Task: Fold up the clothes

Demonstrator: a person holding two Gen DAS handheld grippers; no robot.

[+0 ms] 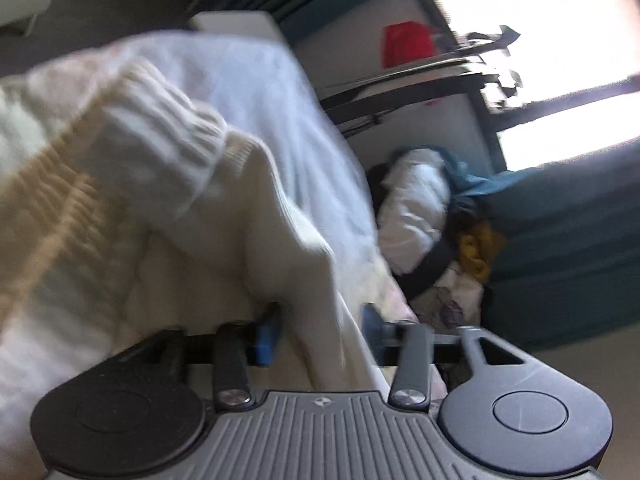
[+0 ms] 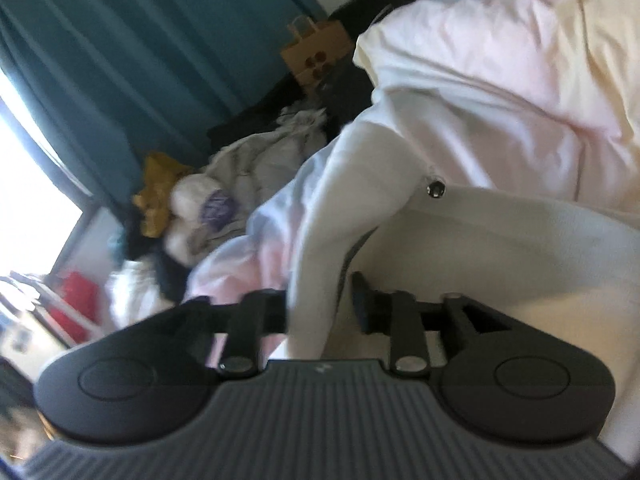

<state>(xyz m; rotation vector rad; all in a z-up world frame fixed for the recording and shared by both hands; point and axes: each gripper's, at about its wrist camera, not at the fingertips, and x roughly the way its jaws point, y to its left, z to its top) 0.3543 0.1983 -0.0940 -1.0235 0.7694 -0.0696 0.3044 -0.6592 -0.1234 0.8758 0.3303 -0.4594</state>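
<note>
A cream knitted sweater with ribbed cuffs fills the left of the left wrist view, lying on a white and pink bed cover. My left gripper is shut on a fold of the sweater that runs between its blue pads. In the right wrist view a white garment with a metal snap button hangs over the bed. My right gripper is shut on a fold of this white fabric. Both views are blurred and tilted.
A heap of clothes in white, yellow and black lies beside the bed. Teal curtains hang by a bright window. A brown paper bag stands near the bed. A red item sits on a rack.
</note>
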